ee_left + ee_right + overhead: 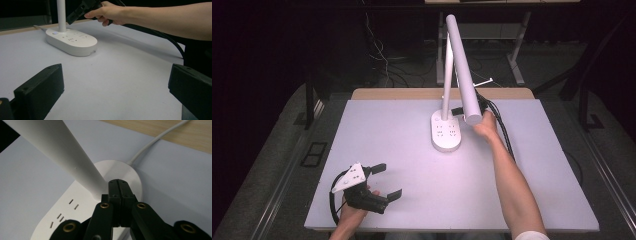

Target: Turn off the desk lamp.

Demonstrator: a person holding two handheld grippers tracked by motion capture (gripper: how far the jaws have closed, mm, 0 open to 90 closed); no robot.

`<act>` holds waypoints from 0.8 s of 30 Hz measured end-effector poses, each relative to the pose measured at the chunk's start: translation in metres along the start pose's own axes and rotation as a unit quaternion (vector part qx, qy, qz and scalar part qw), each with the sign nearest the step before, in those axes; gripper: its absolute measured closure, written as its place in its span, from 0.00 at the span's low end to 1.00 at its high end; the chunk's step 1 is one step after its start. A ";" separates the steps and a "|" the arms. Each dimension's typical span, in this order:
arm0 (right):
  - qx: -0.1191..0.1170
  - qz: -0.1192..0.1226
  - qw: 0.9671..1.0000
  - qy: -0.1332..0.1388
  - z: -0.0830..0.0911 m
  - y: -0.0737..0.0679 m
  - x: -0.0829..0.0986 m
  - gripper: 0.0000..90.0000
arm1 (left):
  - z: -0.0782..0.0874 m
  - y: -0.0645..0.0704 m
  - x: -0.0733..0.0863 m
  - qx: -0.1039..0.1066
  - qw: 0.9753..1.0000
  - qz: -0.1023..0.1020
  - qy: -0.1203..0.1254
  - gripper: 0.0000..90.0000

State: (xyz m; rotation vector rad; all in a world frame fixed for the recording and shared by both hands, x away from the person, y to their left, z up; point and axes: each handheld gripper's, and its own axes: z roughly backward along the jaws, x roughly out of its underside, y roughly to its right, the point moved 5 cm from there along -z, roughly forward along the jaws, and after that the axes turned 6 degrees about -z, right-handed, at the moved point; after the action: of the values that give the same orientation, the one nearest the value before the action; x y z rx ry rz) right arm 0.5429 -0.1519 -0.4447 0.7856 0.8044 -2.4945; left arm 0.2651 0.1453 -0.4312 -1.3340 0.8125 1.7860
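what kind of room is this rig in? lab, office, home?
Most likely a lab or recording setup, not a home: a bare grey table with just a white desk lamp on it, loose cables on the dark floor behind, and a hand-held claw.

— where's the light coming from?
— from above, mostly. the tabletop (412,150) is bright and a bit lilac, brightest around the lamp base (446,131), and everything beyond its edges drops to near black.
— shadows?
— soft ones. a faint one trails under the forearm (162,18) in the left gripper view.
— sharpness?
— high view is slightly soft. up close, the black jaws blur, and the lamp pole (62,152) looks washed out.
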 end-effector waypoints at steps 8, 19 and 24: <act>0.000 -0.001 1.000 -0.013 -0.011 -0.001 0.006 1.00 | 0.001 0.000 0.000 0.000 1.000 0.001 0.002 0.00; 0.009 -0.011 1.000 -0.011 -0.009 0.008 0.010 1.00 | 0.001 0.001 0.000 0.000 1.000 -0.001 0.001 0.00; 0.008 -0.008 1.000 -0.003 -0.008 0.007 0.008 1.00 | 0.001 0.000 0.000 0.000 1.000 0.002 0.001 0.00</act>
State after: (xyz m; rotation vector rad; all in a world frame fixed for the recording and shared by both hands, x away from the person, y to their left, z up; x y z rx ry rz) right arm 0.5435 -0.1534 -0.4579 0.7793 0.7939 -2.5195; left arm 0.2652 0.1460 -0.4311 -1.3351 0.8150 1.7883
